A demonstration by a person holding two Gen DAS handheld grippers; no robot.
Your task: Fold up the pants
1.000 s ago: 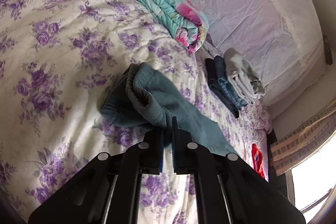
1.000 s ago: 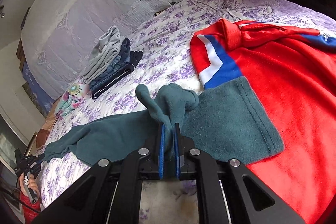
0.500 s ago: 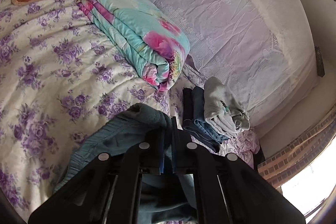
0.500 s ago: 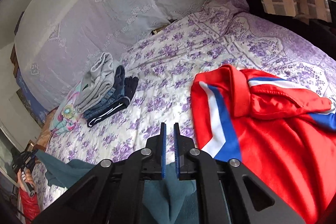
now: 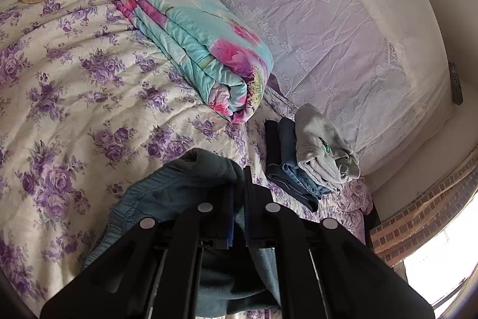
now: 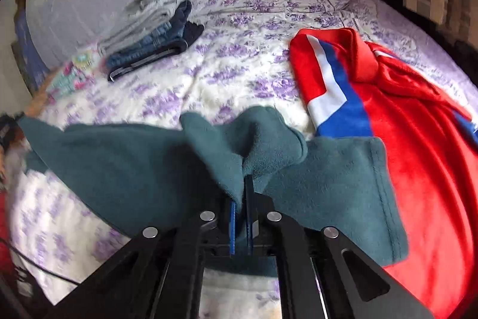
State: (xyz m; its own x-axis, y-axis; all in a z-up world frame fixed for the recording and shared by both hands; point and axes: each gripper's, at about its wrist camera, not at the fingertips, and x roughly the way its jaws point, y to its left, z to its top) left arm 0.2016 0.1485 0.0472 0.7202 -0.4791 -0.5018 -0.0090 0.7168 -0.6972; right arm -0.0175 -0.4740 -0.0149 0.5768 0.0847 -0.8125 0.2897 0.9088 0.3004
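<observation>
Teal fleece pants (image 6: 143,157) hang pinched in both tools over the flowered bedspread (image 5: 68,73): the left gripper (image 5: 238,184), low centre of its view, has its jaws narrowed onto the ribbed waistband end, which bunches above the fingertips, while the right gripper (image 6: 241,190) is clamped just as narrowly on a gathered knot of leg fabric, with the rest of the garment spreading left and right across the lower half of that frame. One hemmed leg end lies at the lower right, overlapping the red garment (image 6: 418,154) with its blue and white stripe. The step in hand looks like stretching the pants out before laying them flat for a fold. To do it well, the two grips should pull apart evenly until the cloth between them is taut and free of twist, then lower together so the legs land one over the other on bare bedspread, clear of the red garment. Fleece clings and drags, so I would lift the trailing hem off the red cloth before setting down. The folded stack of clothes (image 6: 149,32) at upper left is well apart and needs no care.
</observation>
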